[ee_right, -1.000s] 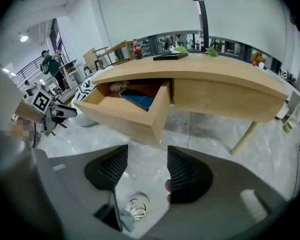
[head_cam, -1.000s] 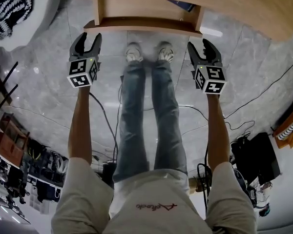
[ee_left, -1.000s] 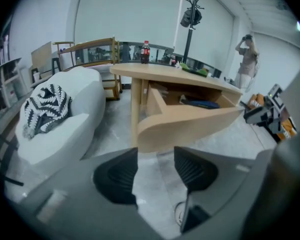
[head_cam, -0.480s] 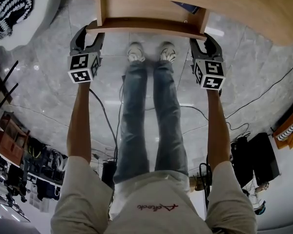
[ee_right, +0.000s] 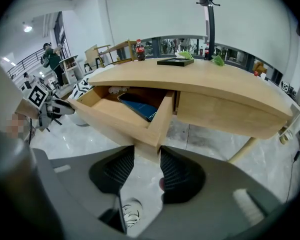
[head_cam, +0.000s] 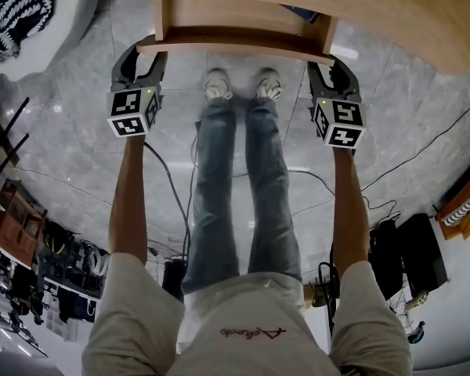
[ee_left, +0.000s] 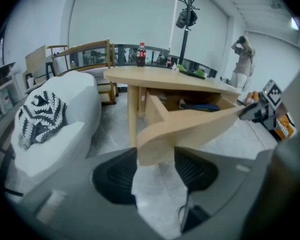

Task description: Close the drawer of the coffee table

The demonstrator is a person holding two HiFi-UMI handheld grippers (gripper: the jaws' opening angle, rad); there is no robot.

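Head view, bottom of frame: the wearer's pale shirt (head_cam: 243,327), with bare forearms (head_cam: 129,202) reaching up the frame. At centre were legs in jeans (head_cam: 235,186) and light shoes (head_cam: 215,84), over a grey stone floor (head_cam: 70,147) with cables (head_cam: 168,194) trailing across it.

The left tool (head_cam: 141,53) sat at upper left and the right tool (head_cam: 333,61) at upper right. Each was at one front corner of the drawer (head_cam: 235,39).

Left tool's own view: jaws stood apart, straddling the drawer's front corner. The ribbed pads (ee_left: 115,179) lay just beside the wood on either side. Right tool's own view: the same, with jaws apart and the other front corner between them, the wood close against both pads.

The drawer stood pulled out from under the tabletop (ee_right: 200,81), at top centre in the head view, its front spanning from one tool to the other. A flat dark-blue item (ee_right: 139,106) lay inside it.

Farther off on the tabletop, at upper left of the right tool's view, stood a dark bottle (ee_right: 138,49) with a red label. A flat dark tray-like thing (ee_right: 175,61) lay near it.

Beyond, at the left of the left tool's view, a white sofa (ee_left: 65,134) carried a black-and-white patterned cushion (ee_left: 40,116). A coat stand (ee_left: 182,14) rose at top centre, and a person (ee_left: 244,56) stood at far right.
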